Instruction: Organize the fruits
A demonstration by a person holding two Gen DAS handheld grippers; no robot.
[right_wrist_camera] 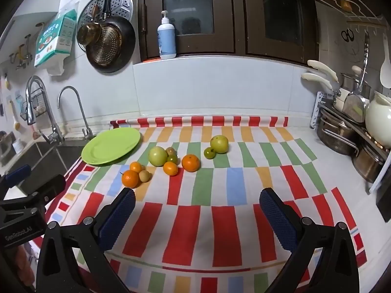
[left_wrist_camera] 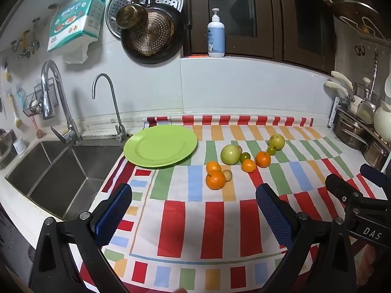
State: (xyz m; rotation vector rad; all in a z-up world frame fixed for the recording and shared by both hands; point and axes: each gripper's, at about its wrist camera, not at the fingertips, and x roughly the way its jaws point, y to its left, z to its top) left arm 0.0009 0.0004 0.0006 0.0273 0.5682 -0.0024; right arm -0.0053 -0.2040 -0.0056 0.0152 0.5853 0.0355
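Observation:
Several fruits lie loose on the striped cloth: oranges [left_wrist_camera: 215, 179] [right_wrist_camera: 130, 178], a large green fruit [left_wrist_camera: 230, 154] [right_wrist_camera: 158, 156], another yellow-green one [left_wrist_camera: 276, 141] [right_wrist_camera: 219, 144], and small green and tan ones. An empty green plate [left_wrist_camera: 160, 145] [right_wrist_camera: 111, 149] sits to their left by the sink. My left gripper [left_wrist_camera: 194, 211] is open and empty, held above the cloth in front of the fruits. My right gripper [right_wrist_camera: 198, 213] is open and empty, also in front of them. Each gripper's body shows at the edge of the other's view.
A double steel sink [left_wrist_camera: 48, 171] with two taps lies left of the cloth. Steel pots and a white jug [right_wrist_camera: 354, 136] stand on a rack at the right. A soap bottle [left_wrist_camera: 216, 35] stands on the window ledge. Pans hang on the wall.

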